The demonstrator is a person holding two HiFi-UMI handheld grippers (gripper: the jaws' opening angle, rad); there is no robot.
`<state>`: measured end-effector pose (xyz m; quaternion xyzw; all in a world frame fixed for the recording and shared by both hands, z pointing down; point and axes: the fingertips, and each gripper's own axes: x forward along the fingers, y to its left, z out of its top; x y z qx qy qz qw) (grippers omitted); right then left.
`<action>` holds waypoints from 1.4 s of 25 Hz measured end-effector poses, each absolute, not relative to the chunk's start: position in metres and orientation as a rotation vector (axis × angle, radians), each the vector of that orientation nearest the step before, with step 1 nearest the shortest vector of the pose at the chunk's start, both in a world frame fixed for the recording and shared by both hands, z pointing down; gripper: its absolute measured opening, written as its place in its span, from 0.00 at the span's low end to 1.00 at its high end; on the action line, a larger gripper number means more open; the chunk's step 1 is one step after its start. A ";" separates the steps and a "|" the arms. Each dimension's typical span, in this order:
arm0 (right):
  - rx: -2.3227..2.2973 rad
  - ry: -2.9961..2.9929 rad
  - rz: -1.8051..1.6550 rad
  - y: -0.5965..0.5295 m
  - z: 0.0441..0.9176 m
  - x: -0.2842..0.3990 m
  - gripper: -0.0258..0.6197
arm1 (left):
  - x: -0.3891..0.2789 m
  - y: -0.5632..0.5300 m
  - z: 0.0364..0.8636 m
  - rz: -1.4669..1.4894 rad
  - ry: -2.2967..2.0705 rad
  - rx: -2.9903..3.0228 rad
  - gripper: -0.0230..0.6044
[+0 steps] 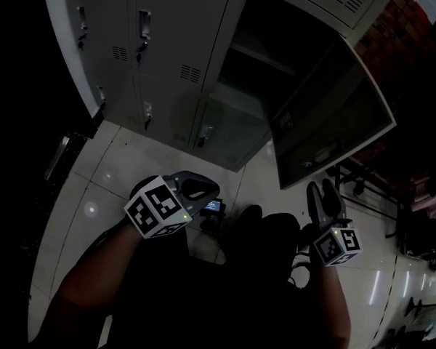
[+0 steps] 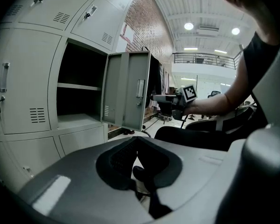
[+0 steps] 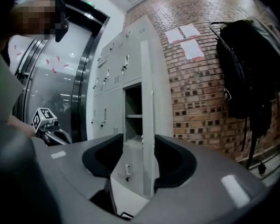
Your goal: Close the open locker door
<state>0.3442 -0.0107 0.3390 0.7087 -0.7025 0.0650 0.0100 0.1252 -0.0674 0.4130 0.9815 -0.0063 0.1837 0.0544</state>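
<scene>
The grey locker bank (image 1: 167, 57) stands ahead, and one compartment (image 1: 258, 71) gapes with a shelf inside. Its door (image 1: 334, 115) swings out to the right; it also shows as the door (image 2: 128, 90) in the left gripper view. My right gripper (image 1: 325, 198) is open and empty, just below the door's lower edge. In its own view the right gripper (image 3: 139, 146) frames the door (image 3: 147, 125) edge-on. The right gripper (image 2: 165, 99) points at the door's free edge from very close; I cannot tell whether it touches. My left gripper (image 1: 196, 190) is shut on nothing, low and left, and its tips meet in the left gripper (image 2: 137, 141) view.
A black backpack (image 3: 245, 69) hangs on a rack by the brick wall, with papers (image 3: 186, 41) pinned above. A dark metal rack (image 1: 370, 187) stands right of the door. Glass doors (image 3: 60, 78) lie left of the lockers. The floor is pale glossy tile (image 1: 116, 166).
</scene>
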 end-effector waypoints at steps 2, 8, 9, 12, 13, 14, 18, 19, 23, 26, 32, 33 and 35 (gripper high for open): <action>2.238 -2.215 0.166 -0.017 0.325 0.358 0.41 | 0.126 -0.067 0.414 0.553 -0.023 2.984 0.06; 2.176 -2.290 0.065 -0.049 0.297 0.358 0.41 | 0.126 -0.067 0.415 0.552 -0.026 2.983 0.06; 2.168 -2.288 0.059 -0.056 0.296 0.356 0.40 | 0.126 -0.069 0.414 0.553 -0.025 2.980 0.06; 2.145 -2.313 0.067 -0.071 0.294 0.350 0.34 | 0.124 -0.073 0.414 0.559 -0.018 2.975 0.06; 2.115 -2.343 0.069 -0.074 0.294 0.345 0.27 | 0.124 -0.073 0.415 0.563 -0.017 2.975 0.06; 2.070 -2.383 0.068 -0.076 0.294 0.338 0.26 | 0.123 -0.074 0.415 0.566 -0.016 2.974 0.06; 1.850 -2.529 0.044 -0.089 0.295 0.302 0.29 | 0.122 -0.075 0.415 0.567 -0.022 2.968 0.06; 1.806 -2.551 0.034 -0.093 0.295 0.293 0.29 | 0.123 -0.074 0.415 0.567 -0.023 2.967 0.06; 1.713 -2.603 0.006 -0.116 0.295 0.260 0.27 | 0.124 -0.075 0.415 0.566 -0.020 2.969 0.06; 1.684 -2.638 0.005 -0.137 0.294 0.238 0.25 | 0.124 -0.075 0.413 0.560 -0.022 2.965 0.06; 1.698 -2.661 0.017 -0.184 0.293 0.207 0.22 | 0.122 -0.075 0.410 0.542 -0.051 2.954 0.06; 1.712 -2.659 0.018 -0.193 0.293 0.204 0.22 | 0.121 -0.075 0.410 0.543 -0.058 2.954 0.06; 1.742 -2.651 0.012 -0.210 0.292 0.199 0.21 | 0.120 -0.076 0.409 0.546 -0.073 2.956 0.06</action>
